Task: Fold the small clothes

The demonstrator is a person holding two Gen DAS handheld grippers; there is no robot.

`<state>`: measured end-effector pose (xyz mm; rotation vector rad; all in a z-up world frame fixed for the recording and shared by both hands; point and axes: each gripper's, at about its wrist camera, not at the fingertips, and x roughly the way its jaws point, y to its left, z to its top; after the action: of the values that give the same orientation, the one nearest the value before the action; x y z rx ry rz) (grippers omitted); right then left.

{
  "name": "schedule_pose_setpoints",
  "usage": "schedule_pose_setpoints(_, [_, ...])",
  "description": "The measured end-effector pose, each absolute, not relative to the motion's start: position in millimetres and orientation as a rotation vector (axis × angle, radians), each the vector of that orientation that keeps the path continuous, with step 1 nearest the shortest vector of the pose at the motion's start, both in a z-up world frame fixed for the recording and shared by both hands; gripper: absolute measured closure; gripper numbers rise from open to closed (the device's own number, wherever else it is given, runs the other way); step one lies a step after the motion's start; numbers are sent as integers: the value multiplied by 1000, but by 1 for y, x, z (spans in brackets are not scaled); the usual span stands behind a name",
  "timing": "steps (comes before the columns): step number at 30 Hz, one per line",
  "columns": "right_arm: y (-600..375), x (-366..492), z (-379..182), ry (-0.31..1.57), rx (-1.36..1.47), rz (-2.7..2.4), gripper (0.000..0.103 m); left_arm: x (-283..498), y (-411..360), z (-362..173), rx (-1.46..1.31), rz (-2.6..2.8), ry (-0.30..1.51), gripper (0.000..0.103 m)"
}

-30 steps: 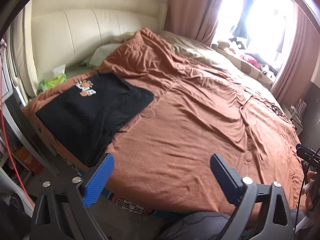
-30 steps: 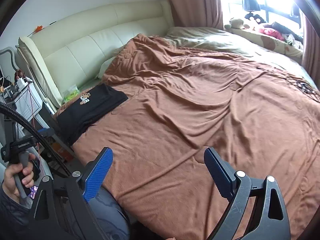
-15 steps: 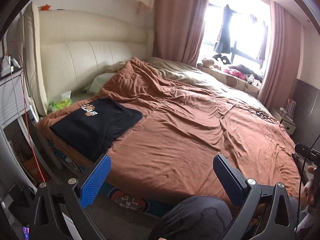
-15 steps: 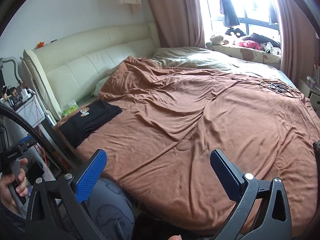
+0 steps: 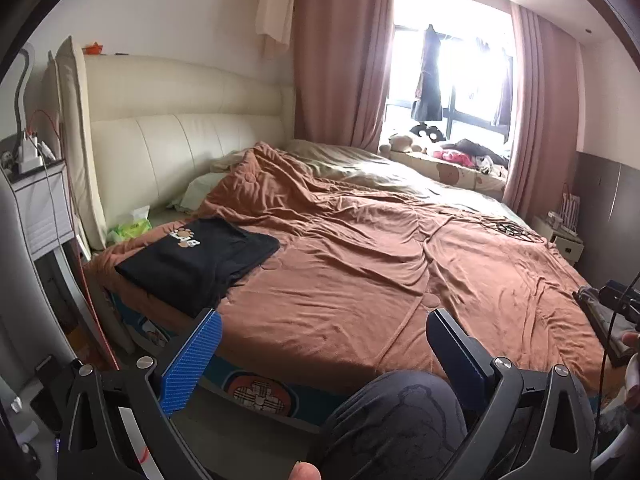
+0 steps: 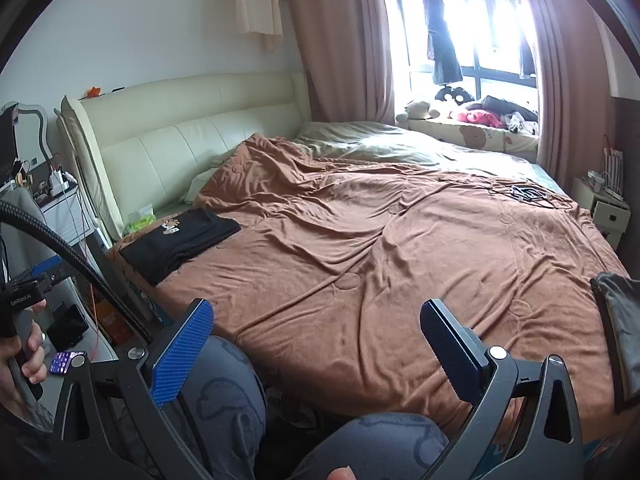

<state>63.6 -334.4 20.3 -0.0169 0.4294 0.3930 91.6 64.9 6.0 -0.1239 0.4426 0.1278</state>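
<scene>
Your left gripper (image 5: 320, 354) has its fingers (image 5: 192, 364) spread wide, and they hold nothing and touch nothing. Your right gripper (image 6: 318, 350) is the same: its fingers (image 6: 182, 350) are wide apart with only air between them. Both grippers hang over your knees (image 6: 224, 392) in front of the near edge of the bed (image 5: 400, 280), not over the clothes. The black folded shirt (image 5: 200, 258) lies on the brown blanket (image 6: 400, 260) at the near left corner of the bed, close to the cream headboard (image 5: 180, 148). It is well apart from both grippers, up and to the left of the left blue finger in each view. The shirt lies flat. Its long side runs from the near edge of the bed back toward the headboard, and the little bear print (image 5: 185, 237) sits at the far end, nearest the headboard. A green tissue pack (image 5: 130, 228) rests just beyond the shirt, by the headboard. In the right wrist view a grey cloth (image 6: 622, 328) lies at the right edge of the bed, to the right of the right finger and not touching it. I cannot tell what kind of clothing it is. Your left hand (image 6: 22, 356) shows at the left edge of that view, wrapped around a gripper handle.
</scene>
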Motion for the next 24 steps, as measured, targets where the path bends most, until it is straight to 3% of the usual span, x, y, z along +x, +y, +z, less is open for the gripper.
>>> schedule_pose_setpoints(12, [-343,12,5,345,-5,343,0,60,38,6,-75,74,387,0])
schedule_pose_setpoints(24, [-349,16,-14,351,1,305,0,61,30,-1,-67,74,373,0])
